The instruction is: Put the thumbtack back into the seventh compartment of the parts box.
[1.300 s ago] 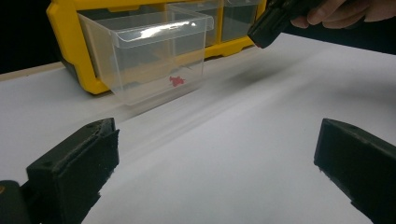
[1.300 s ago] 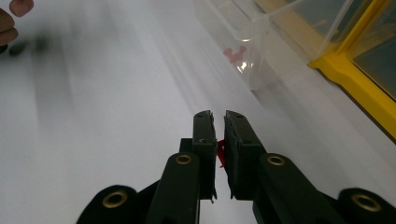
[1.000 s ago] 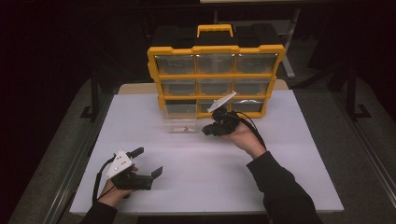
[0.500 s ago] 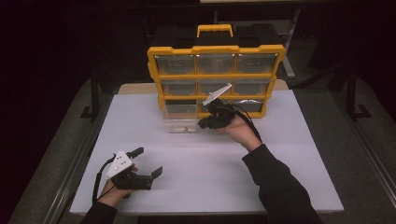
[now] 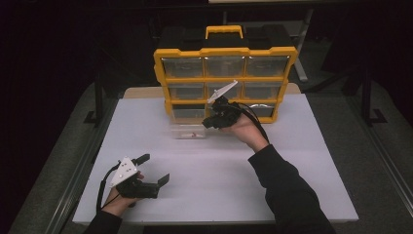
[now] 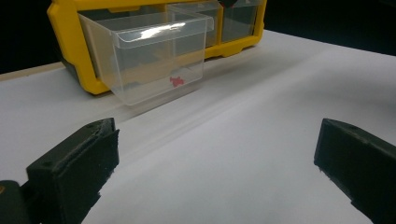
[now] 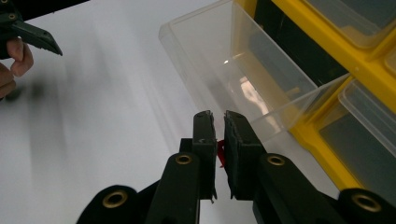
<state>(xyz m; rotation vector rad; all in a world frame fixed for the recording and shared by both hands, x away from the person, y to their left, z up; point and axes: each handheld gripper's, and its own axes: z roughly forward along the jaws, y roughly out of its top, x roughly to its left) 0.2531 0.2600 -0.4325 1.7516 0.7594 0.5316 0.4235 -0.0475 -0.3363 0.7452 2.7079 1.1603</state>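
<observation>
Yellow plastic organiser cabinet [image 5: 224, 78] w/ clear drawers in three rows stands upright at the far edge of the white tabletop [image 5: 302, 165], black-and-yellow carry handle on top. Bottom-left drawer, a clear plastic bin [image 5: 191, 130], is pulled out toward the person; front lip rests low over the tabletop. Inside it, near the front wall, lies a small red piece [image 6: 176, 81], seen thru the clear wall in the left claw view.

Right claw [image 5: 210, 122]: held just in front of the cabinet's bottom row, beside the open drawer's right side, tips pointing toward the drawer. Jaws nearly shut, only a narrow gap; a small red item [image 7: 221, 153] is pinched between the pads, approx. level w/ the drawer's near corner. What the item is: cannot tell, mostly hidden by the jaws.

Left claw [image 5: 153, 168]: near the tabletop's front-left corner, well apart from cabinet and drawer. Jaws wide open, nothing between them; bare tabletop shows in the gap. Grey three-cornered plate sits on top; cable loops back along the hand.
</observation>
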